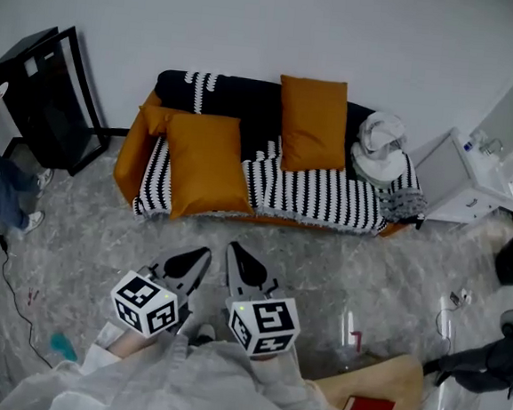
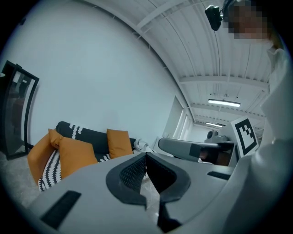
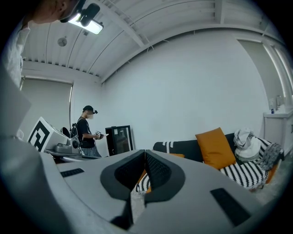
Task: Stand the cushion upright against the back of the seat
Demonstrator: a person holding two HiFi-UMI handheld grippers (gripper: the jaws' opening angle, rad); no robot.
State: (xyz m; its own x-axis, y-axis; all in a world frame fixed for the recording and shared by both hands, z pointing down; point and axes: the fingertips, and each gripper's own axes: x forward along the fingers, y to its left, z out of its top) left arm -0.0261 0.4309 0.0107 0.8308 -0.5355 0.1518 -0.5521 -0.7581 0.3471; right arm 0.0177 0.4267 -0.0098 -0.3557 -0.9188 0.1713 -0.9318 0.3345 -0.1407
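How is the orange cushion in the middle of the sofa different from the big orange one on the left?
The middle cushion stands upright against the sofa's dark back; the left cushion slumps forward across the striped seat. The middle cushion stands alone; the left cushion overlaps a third orange cushion behind it. Both are plain orange.

**A:** What is the person wearing?

**B:** A loose, pale grey top [image 1: 196,384] fills the head view from seven to five o'clock. It has a lighter sleeve [image 1: 100,356] at about seven.

**A:** And the tools in the hands?

**B:** The left gripper [image 1: 204,256] and right gripper [image 1: 233,248] have smooth grey shells that taper to black, pointed jaws. The pads [image 2: 134,172] are black and cross-hatched. Each gripper carries a white cube with black square markers, the left cube [image 1: 145,303] and the right cube [image 1: 264,323]. A small green light [image 1: 240,311] shows on the right cube.
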